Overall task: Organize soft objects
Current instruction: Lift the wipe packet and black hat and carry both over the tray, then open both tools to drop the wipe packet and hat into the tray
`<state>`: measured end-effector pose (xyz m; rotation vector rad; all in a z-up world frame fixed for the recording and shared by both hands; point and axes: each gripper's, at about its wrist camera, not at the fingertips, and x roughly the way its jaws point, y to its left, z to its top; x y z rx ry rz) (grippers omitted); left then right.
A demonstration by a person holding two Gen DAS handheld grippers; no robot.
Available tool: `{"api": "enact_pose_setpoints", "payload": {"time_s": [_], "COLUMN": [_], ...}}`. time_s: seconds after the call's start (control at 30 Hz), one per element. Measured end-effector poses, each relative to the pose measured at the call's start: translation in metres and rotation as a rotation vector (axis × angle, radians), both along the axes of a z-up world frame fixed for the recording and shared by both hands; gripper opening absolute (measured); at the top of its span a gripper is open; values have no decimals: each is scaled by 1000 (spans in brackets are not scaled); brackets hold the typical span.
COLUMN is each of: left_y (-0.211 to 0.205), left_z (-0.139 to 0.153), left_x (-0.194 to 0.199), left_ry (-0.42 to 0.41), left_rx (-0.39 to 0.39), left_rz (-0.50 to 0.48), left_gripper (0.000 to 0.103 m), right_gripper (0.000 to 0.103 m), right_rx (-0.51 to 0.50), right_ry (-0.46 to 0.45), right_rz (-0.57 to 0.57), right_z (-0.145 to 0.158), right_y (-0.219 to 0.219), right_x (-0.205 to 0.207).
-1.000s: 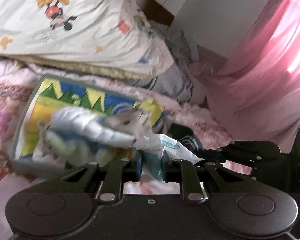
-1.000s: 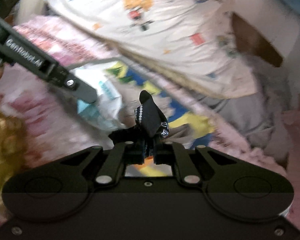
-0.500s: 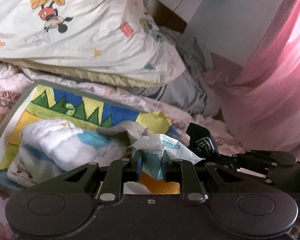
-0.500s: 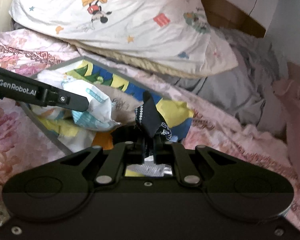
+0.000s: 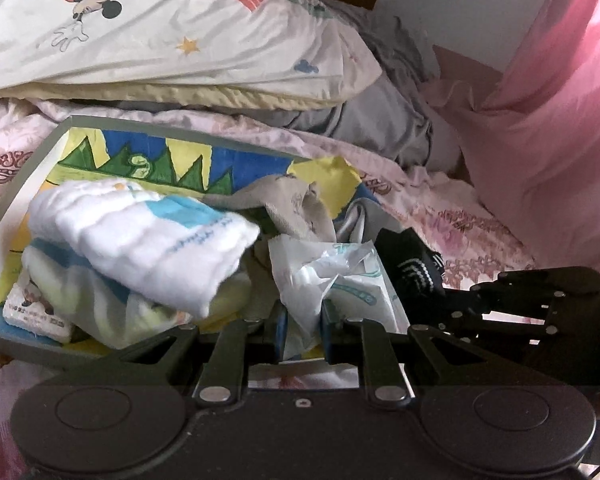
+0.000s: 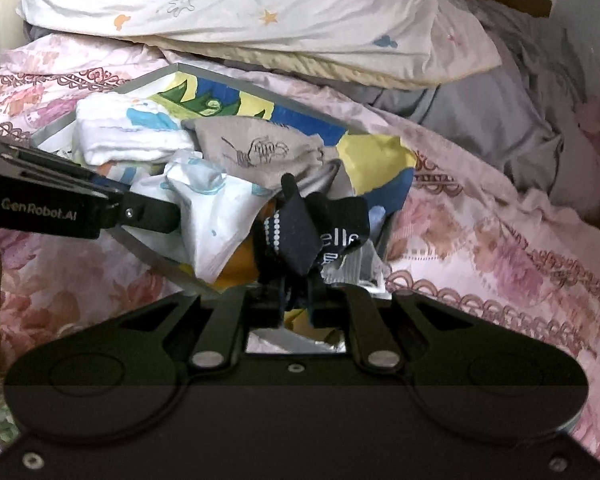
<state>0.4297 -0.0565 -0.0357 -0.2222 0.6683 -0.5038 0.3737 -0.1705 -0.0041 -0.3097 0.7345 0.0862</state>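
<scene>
Over the grey-rimmed, cartoon-printed fabric bin (image 5: 40,156), the left gripper (image 5: 303,316) pinches a crinkled white plastic packet (image 5: 320,276); beside it, the right gripper (image 6: 296,304) clamps a black patterned sock (image 6: 300,232).

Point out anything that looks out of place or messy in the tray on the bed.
The tray is a jumble: a white cloth and a grey cloth lie crumpled rather than folded. The left tongs are shut on a crinkled plastic packet, the right tongs on a bunched dark sock. Nothing looks torn.
</scene>
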Motion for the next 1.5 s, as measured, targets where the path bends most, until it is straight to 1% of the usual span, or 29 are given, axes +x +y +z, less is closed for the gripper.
{"api": "enact_pose_setpoints", "payload": {"time_s": [0.07,0.2,0.27,0.33,0.4,0.5,0.6,0.67,0.8,1.0,1.07,1.27,1.37,1.5], "left_y": [-2,-3,-5,-7,-7,-8,-8,-9,-9,-11,-11,-10,-6,-1], "left_z": [0,-1,-1,-1,0,2,3,3,4,7,8,8,7,10], "left_x": [-1,-3,-3,-4,-5,-8,-11,-14,-20,-28,-30,-36,-39,-46], "left_ry": [0,-3,-6,-5,-6,-10,-8,-5,-20,-40,-36,-18,2,-3], "left_rx": [8,20,30,40,41,47,55,61,80,105,107,135,136,132], "left_rz": [-7,0,3,6,8,7,3,1,-5,-16,-18,-19,-7,13], "left_gripper": [18,19,22,24,24,29,35,41,45,54,59,66,66,68], "right_gripper": [5,14,17,22,26,32,35,37,42,45,47,51,54,59], "right_rx": [15,44,49,54,58,63,67,68,71,72,72,73,78,90], "right_ry": [-2,-1,-4,-8,-13,-20,-24,-28,-33,-38,-40,-55,-65,-83], "right_rz": [-9,-16,-16,-17,-17,-20,-25,-27,-28,-27,-25,-27,-30,-37], "right_z": [1,2,3,3,5,8,10,11,14,18,20,26,30,36], "right_y": [-1,-4,-5,-5,-6,-8,-8,-8,-8,-8,-9,-10,-8,-8], "right_x": [-4,-9,-11,-14,-17,-21,-25,-28,-33,-40,-42,-49,-54,-62]}}
